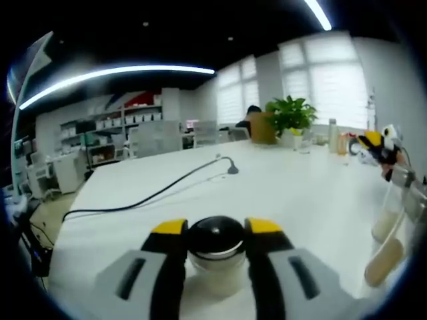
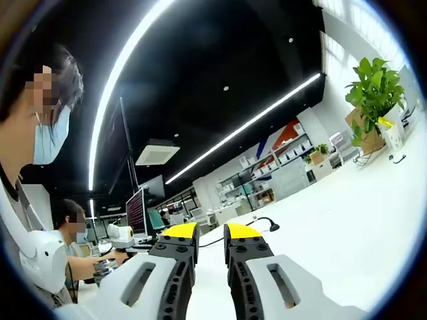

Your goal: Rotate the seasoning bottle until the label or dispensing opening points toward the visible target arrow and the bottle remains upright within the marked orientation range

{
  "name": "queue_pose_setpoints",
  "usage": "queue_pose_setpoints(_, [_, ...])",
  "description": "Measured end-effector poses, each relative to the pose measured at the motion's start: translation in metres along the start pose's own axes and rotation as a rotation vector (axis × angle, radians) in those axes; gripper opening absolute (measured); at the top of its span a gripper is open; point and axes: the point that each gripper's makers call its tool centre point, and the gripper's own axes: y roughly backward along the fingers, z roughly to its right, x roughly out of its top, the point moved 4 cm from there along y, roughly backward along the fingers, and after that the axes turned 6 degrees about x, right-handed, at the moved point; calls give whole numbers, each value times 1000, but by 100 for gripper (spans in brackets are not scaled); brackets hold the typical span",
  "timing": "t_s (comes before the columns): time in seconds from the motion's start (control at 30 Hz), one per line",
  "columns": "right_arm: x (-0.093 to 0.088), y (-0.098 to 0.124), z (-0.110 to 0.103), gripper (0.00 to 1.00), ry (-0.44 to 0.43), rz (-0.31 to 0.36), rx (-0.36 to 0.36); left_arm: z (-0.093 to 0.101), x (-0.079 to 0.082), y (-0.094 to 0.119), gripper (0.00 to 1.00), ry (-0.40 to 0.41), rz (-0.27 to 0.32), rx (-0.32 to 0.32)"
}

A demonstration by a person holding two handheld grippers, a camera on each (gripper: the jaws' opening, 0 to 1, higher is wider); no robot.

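Observation:
The seasoning bottle point(image 1: 215, 239) stands upright on the white table point(image 1: 300, 193) near its front edge. It has a black domed cap and a pale body. My left gripper point(image 1: 216, 227) is shut on it, one yellow-tipped jaw on each side of the cap and neck. No label or opening shows from here. My right gripper point(image 2: 211, 232) is tilted up toward the ceiling, jaws nearly together and nothing between them. It also comes in at the right edge of the left gripper view, where the right gripper point(image 1: 379, 143) hovers above the table, away from the bottle.
A black cable point(image 1: 167, 190) runs across the table to a small gooseneck stand. A potted plant point(image 1: 290, 113) and a few bottles point(image 1: 332, 135) stand at the far edge. Two people point(image 2: 40, 133) sit beside the table near a monitor point(image 2: 135, 210). Shelves line the back wall.

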Motion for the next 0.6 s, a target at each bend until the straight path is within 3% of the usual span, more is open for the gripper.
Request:
queue_pose_setpoints(0.3, [4, 7, -3, 13, 5, 9, -5, -4, 1, 12, 35, 56, 17, 6])
queue_pose_setpoints(0.6, [4, 7, -11, 13, 6, 15, 16, -13, 19, 55, 35, 51, 84, 58])
